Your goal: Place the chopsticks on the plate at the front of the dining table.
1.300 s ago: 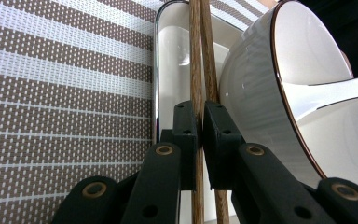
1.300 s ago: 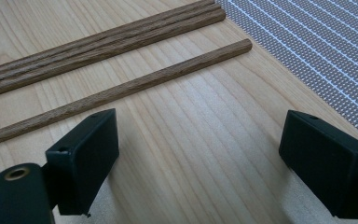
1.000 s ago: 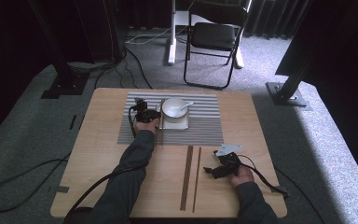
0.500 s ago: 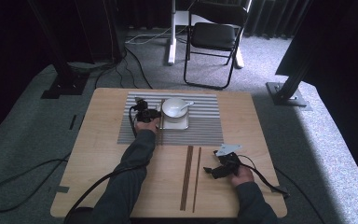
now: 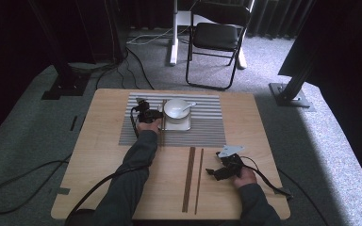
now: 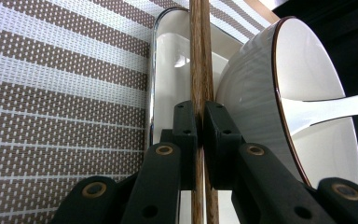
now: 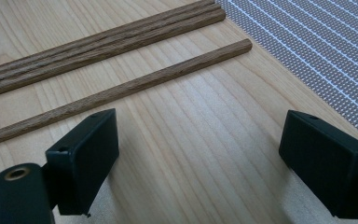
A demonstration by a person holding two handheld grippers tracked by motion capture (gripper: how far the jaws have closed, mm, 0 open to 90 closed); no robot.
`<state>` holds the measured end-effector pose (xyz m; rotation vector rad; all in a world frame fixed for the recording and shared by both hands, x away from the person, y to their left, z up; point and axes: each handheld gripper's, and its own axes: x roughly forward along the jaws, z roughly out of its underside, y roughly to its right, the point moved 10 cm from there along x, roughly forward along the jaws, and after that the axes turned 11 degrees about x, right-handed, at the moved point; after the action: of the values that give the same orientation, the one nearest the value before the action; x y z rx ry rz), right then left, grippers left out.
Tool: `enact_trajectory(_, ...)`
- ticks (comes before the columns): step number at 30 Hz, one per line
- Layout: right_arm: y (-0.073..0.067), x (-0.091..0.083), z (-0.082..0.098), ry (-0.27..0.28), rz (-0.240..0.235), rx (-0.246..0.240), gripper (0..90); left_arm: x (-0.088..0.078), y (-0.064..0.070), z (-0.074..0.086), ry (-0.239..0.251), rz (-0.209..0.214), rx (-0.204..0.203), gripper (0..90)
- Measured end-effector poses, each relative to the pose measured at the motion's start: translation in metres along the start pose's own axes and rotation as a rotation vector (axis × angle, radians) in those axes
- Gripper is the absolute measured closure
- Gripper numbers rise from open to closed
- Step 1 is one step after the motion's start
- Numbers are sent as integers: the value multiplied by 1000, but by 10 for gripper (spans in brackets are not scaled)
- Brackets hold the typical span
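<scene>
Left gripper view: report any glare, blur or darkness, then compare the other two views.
Left gripper view: glare on the white tray rim; chopsticks sharp, near gripper links soft. Right gripper view: even light, single chopstick crisp. High view: table lit, surroundings dark.

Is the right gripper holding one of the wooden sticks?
No, the right gripper is open above bare table, and the nearest wooden stick lies beyond its jaws.

Grey carpet floor, black folding chair behind the wooden table, dark curtains, cables around.
</scene>
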<state>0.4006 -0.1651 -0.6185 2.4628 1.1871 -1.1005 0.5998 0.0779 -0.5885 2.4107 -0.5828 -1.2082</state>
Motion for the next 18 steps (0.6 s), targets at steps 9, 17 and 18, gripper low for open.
enact_trajectory(9,0,0,0,0,0,0,113,1,-1,-2,2,3,-11,842)
enact_trajectory(17,0,0,0,0,0,0,113,1,-1,-2,2,6,-15,839)
enact_trajectory(18,0,0,0,0,0,0,113,1,0,-2,3,8,-15,838)
